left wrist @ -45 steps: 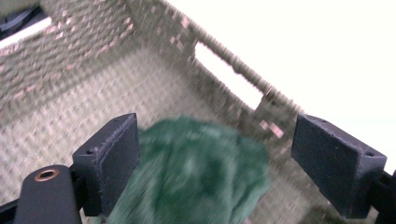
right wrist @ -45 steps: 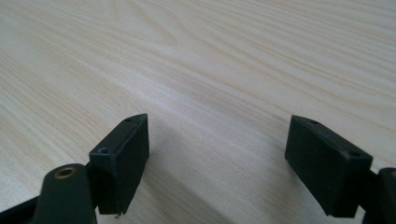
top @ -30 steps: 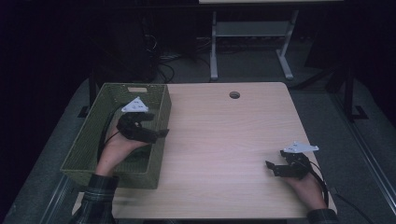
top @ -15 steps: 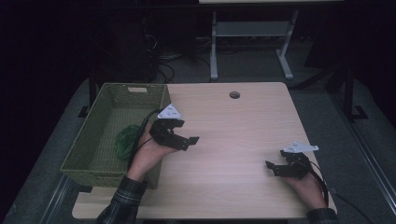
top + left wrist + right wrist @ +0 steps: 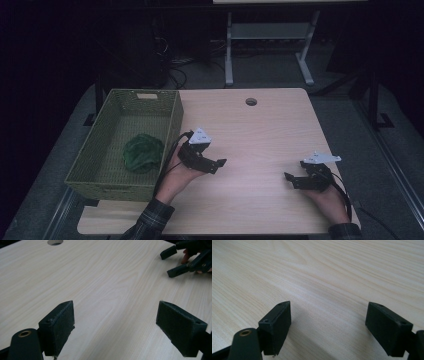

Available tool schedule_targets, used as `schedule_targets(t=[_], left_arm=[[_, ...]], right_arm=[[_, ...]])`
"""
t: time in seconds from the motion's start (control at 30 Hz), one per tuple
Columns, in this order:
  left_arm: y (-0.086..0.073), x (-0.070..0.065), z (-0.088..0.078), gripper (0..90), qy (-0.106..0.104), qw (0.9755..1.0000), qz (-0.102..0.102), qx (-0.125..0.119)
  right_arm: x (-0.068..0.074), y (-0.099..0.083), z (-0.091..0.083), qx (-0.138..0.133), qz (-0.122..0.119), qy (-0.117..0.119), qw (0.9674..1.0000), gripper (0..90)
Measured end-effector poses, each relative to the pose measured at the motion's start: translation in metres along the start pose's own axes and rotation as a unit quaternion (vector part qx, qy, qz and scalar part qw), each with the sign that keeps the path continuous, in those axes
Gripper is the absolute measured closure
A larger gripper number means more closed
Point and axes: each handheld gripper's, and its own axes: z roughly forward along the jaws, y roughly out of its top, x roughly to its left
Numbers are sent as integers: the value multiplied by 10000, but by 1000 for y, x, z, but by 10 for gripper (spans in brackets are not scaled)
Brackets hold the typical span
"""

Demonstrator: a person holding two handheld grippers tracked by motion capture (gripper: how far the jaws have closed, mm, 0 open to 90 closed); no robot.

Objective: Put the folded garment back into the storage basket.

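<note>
A green crumpled cloth-like thing (image 5: 143, 153) lies inside the woven olive basket (image 5: 87, 170) at the table's left. My left gripper (image 5: 220, 164) hovers low over the wood just right of the basket, jaws wide apart with nothing between them; its own view (image 5: 117, 325) looks across bare tabletop. My right gripper (image 5: 290, 180) rests near the front right of the table, open and empty, with bare wood between its jaws (image 5: 329, 325). It also appears far off in the left gripper view (image 5: 175, 261).
The light wooden table (image 5: 260, 135) has a round cable hole (image 5: 251, 101) near its far edge. A metal stand (image 5: 265, 45) and cables sit on the dark floor behind. The basket wall stands close to my left hand.
My left gripper came out of the basket and moved right and down over the table, leaving the green thing in the basket. The right gripper stayed put.
</note>
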Motion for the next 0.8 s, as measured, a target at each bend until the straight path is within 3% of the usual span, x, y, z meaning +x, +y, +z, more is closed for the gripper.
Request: schedule_targets(t=[0.37,0.47,0.6,0.8], left_arm=[[-30,-1,32,145,159,9994,103,296],[-39,1,41,144,282,9983,185,465],[-49,1,52,137,290,9973,184,651],[-56,4,58,128,271,9982,101,518]], right_arm=[[0,0,0,-2,6,1,10000,203],[0,0,0,-2,2,1,10000,203],[0,0,0,-2,5,2,10000,204],[0,0,0,0,9,3,10000,203]])
